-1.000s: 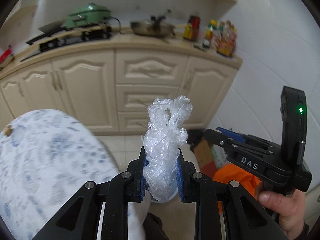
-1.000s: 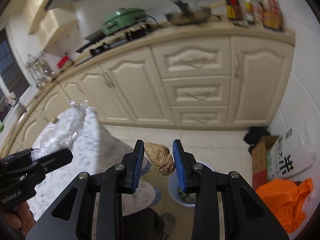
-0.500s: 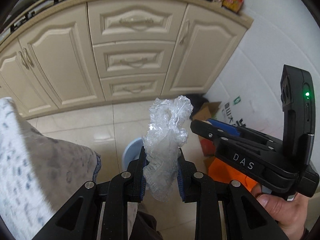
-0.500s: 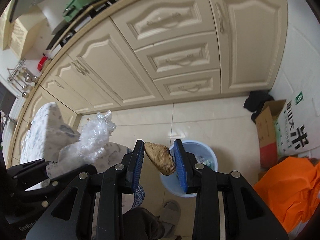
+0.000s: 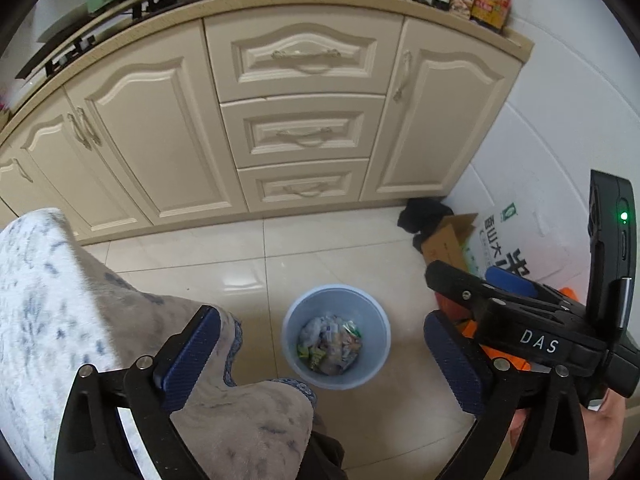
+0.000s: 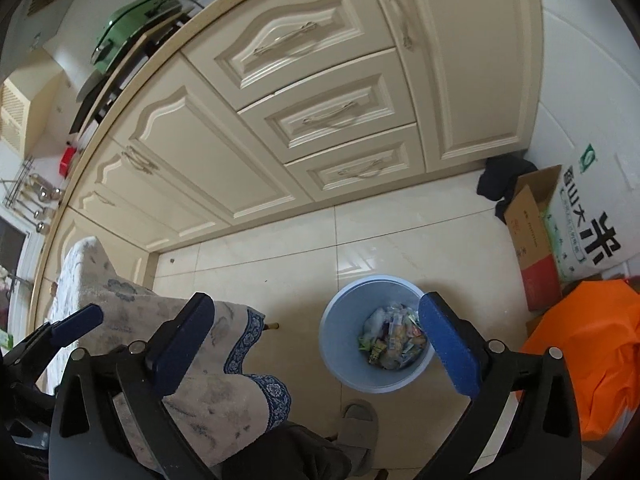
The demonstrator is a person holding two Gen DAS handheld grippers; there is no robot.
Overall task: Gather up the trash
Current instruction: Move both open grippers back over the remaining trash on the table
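Now both grippers hang spread and empty above the bin.
Left gripper [image 5: 322,354] and right gripper [image 6: 314,346] hold nothing, 2 pads each wide apart; the blue trash bin [image 5: 374,320], lower centre, holds wrappers [image 5: 330,340], placed directly beneath for dropping.

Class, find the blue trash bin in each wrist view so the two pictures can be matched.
Left wrist: blue trash bin lower centre, on the floor tiles between the open fingers.
Right wrist: bin lower centre-right, partly behind the right finger.
Shared landmark: cardboard box by the wall.
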